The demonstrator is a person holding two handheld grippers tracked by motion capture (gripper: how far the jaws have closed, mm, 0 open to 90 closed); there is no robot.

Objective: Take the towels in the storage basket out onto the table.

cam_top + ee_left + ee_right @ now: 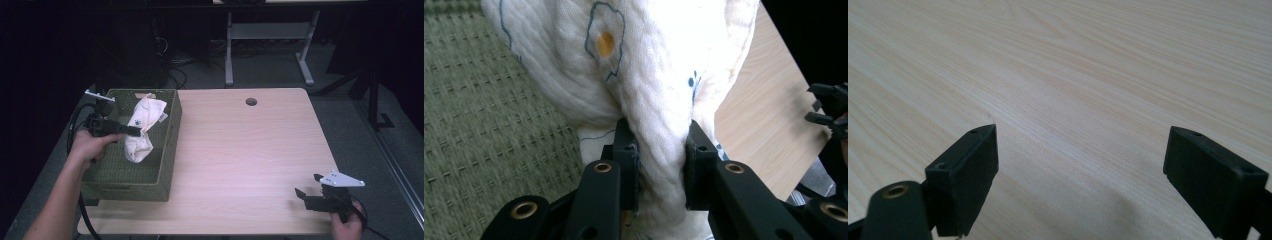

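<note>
At the near right corner of the table, the right gripper rests low over bare wood with its jaws wide apart and nothing between them. Farther off on the left, the left gripper is clamped on a white printed cloth, holding it bunched over the green woven basket at the table's left edge.

Cloth cut off at top and bottom edges in left gripper view, lower end hidden behind the jaws. Basket floor partly hidden beneath cloth. Printed motifs too small to identify in high view.
</note>
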